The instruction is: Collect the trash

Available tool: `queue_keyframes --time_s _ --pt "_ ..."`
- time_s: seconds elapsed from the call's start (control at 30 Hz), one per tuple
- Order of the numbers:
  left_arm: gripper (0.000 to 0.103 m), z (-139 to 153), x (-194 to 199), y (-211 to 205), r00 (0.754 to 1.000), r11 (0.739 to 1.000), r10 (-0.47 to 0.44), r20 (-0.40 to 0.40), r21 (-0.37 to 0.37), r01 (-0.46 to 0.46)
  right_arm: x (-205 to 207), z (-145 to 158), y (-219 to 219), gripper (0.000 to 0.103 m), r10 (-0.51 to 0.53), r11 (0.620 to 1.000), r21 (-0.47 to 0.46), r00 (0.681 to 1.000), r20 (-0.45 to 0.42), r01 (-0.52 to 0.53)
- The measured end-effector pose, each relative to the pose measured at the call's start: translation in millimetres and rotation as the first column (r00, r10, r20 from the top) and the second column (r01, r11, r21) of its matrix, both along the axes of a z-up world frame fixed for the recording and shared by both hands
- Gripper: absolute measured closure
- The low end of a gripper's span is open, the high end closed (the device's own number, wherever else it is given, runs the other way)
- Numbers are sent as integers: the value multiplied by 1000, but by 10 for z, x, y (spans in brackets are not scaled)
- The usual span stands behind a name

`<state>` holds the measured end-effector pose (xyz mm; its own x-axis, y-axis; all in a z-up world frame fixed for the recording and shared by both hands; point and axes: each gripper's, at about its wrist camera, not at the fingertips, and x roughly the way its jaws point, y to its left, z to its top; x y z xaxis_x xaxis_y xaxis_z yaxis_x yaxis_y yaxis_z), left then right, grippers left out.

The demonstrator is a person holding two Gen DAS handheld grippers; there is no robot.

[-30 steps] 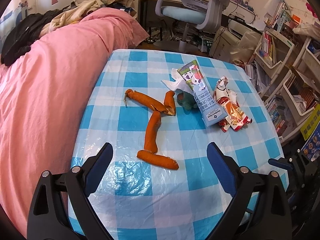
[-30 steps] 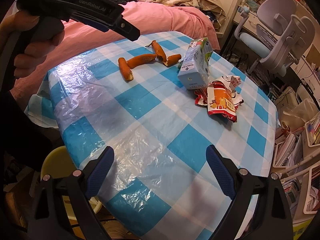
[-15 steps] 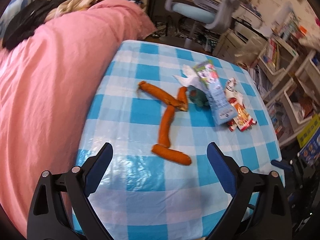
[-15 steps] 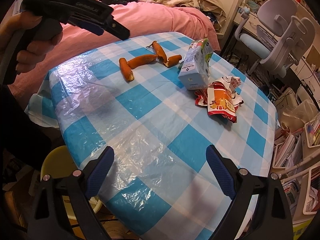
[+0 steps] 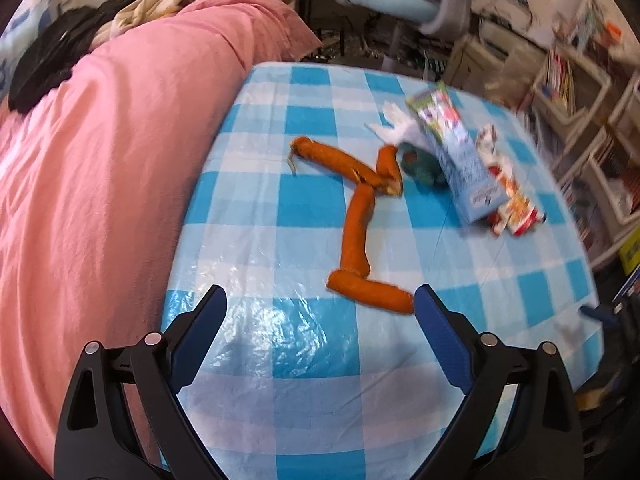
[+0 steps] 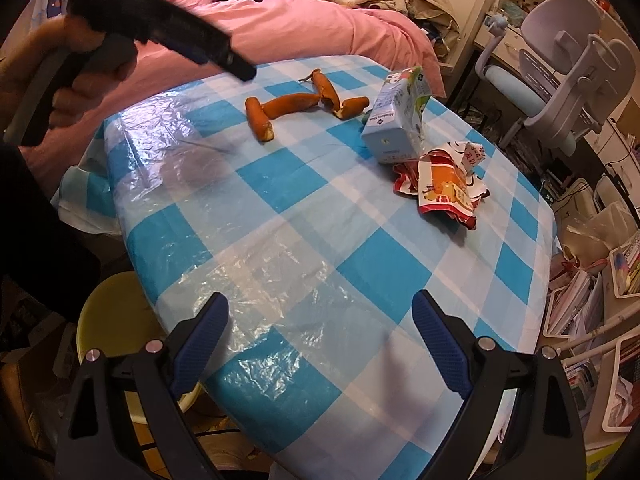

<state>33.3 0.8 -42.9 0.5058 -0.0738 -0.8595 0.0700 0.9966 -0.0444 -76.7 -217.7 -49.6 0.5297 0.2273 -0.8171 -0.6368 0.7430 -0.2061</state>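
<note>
While both tongs hang spread and empty, left tongs [image 5: 318,314] aim at nearest orange peel [image 5: 370,291] on checked counter [image 5: 320,400]; right tongs [image 6: 318,320] wait well short of wrapper [image 6: 444,190].

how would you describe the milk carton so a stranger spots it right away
On the blue-and-white checked table, look toward the far side by the office chair. The milk carton lies there between the orange peel pieces and a red crumpled wrapper. It is the only boxy, pale blue item.
</note>
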Motion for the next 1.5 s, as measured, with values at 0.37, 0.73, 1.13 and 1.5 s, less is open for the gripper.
queue_keyframes --time_s 0.37,0.73,1.13,1.5 --pt "12 -263 128 -72 994 995 99 -34 3 -99 21 12 1 14 2 1000 5 1000 6 -2" --pt "12 -358 136 -74 994 994 74 -74 -78 -80 19 23 5 14 1 1000 6 1000 9 -1" --pt "45 -304 116 -118 996 999 -3 -84 -45 -1 2 42 -14 14 -1 1000 14 1000 15 1" --pt "52 -309 123 127 993 991 6 -114 -132 -21 -5 56 -24 13 -4 1000 19 1000 18 4"
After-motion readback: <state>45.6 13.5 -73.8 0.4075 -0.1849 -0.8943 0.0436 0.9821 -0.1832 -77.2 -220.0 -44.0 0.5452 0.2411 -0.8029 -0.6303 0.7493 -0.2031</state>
